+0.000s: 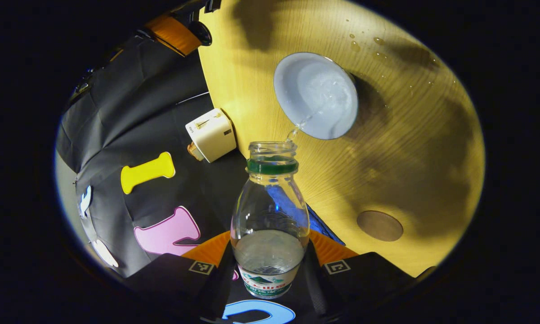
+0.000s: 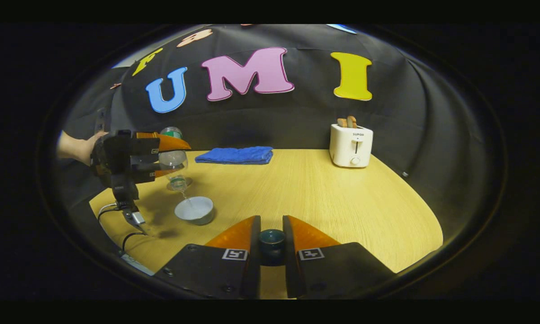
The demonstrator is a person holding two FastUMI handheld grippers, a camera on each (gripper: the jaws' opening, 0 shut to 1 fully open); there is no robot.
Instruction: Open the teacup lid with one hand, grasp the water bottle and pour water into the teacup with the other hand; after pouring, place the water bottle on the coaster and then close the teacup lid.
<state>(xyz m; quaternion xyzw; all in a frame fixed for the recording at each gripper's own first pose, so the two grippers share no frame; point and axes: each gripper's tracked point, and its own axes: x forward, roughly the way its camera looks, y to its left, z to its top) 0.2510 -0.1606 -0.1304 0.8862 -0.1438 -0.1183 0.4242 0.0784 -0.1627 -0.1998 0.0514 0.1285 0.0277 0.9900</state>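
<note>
My left gripper [image 1: 270, 240] is shut on a clear water bottle [image 1: 270, 216] with a green neck ring, tipped mouth-down over the table. A thin stream runs from its mouth into the open pale teacup [image 1: 315, 95], which holds water. A round brown coaster [image 1: 380, 226] lies bare to the right of the bottle. In the right gripper view, my right gripper [image 2: 272, 225] is shut on the dark teal teacup lid [image 2: 272, 239], held above the table right of the teacup [image 2: 194, 210]. There the left gripper [image 2: 168, 157] tilts the bottle [image 2: 174, 162] over the cup.
A white toaster [image 2: 350, 145] with toast stands at the table's back right, and a folded blue towel [image 2: 234, 155] lies at the back centre. Water drops [image 1: 364, 45] dot the wooden table [image 2: 341, 207] beyond the cup. A hand [image 2: 76, 146] holds the left gripper; cables trail at the table's left edge.
</note>
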